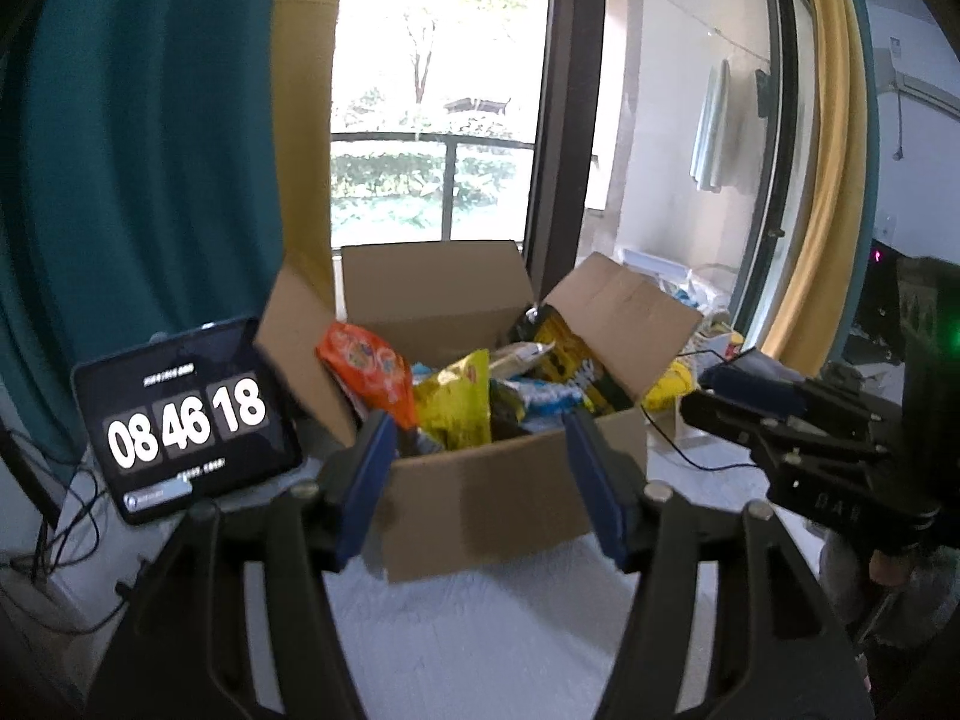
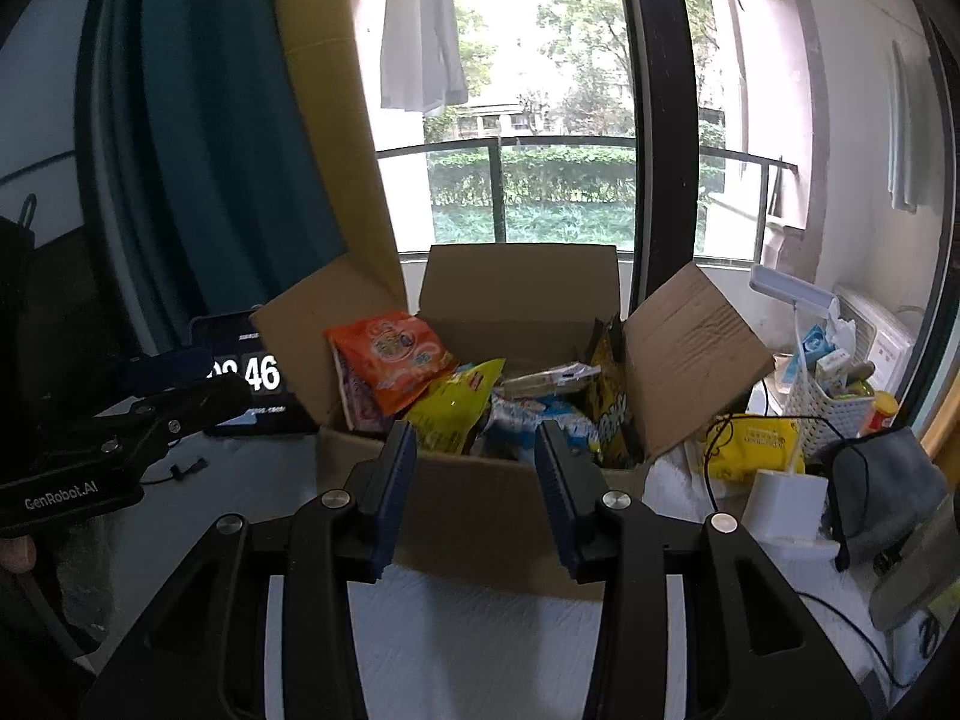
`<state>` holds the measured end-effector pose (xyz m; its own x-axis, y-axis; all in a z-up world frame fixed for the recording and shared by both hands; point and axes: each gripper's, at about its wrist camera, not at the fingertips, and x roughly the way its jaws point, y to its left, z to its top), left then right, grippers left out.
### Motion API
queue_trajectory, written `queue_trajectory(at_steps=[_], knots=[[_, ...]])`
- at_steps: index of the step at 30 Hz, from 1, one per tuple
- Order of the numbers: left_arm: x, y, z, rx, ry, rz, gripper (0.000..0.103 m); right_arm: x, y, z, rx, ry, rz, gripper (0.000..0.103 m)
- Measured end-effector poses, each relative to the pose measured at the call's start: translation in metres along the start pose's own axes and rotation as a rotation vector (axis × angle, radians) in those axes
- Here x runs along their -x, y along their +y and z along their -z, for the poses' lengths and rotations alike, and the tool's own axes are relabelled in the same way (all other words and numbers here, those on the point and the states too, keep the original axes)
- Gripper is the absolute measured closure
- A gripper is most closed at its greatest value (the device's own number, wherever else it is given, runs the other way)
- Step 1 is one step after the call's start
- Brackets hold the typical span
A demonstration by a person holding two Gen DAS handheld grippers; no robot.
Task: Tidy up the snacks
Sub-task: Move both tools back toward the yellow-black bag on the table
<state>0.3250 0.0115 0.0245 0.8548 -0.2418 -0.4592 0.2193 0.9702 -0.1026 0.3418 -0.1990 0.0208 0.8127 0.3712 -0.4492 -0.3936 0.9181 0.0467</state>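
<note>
Snack bags, an orange packet (image 2: 390,360) and a yellow pouch (image 2: 453,408) among them, fill the open cardboard box (image 2: 492,516) ahead of my empty, parted left gripper (image 1: 480,480) and right gripper (image 2: 474,486); light, crinkly, crushable, probably best pinched by a top seam.

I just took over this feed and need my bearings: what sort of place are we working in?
Most likely a room in a home, beside a balcony. A shirt hangs outside the glass door, teal and yellow curtains frame it, and an open cardboard box of snack bags sits on a white-covered table.
</note>
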Motion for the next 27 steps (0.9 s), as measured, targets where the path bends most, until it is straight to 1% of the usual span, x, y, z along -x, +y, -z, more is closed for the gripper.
queue_trajectory(at_steps=[8,12,17,20,25,27], knots=[[0.044,-0.004,0.038,0.018,0.002,0.01,0.042,0.028,0.013,0.027,0.031,0.006,-0.012,0.059],[0.058,-0.003,0.057,0.045,0.014,0.007,0.041,0.042,0.019,0.044,0.042,0.012,-0.017,0.058],[0.063,-0.001,0.088,0.068,0.064,-0.006,0.041,0.054,0.023,0.067,0.038,0.039,-0.024,0.052],[0.064,-0.002,0.107,0.081,0.097,-0.009,0.041,0.06,0.024,0.084,0.031,0.061,-0.031,0.051],[0.062,-0.004,0.149,0.082,0.182,-0.024,0.041,0.065,0.031,0.11,0.043,0.104,-0.047,0.048],[0.062,-0.004,0.165,0.082,0.215,-0.039,0.041,0.066,0.034,0.12,0.043,0.124,-0.059,0.045]])
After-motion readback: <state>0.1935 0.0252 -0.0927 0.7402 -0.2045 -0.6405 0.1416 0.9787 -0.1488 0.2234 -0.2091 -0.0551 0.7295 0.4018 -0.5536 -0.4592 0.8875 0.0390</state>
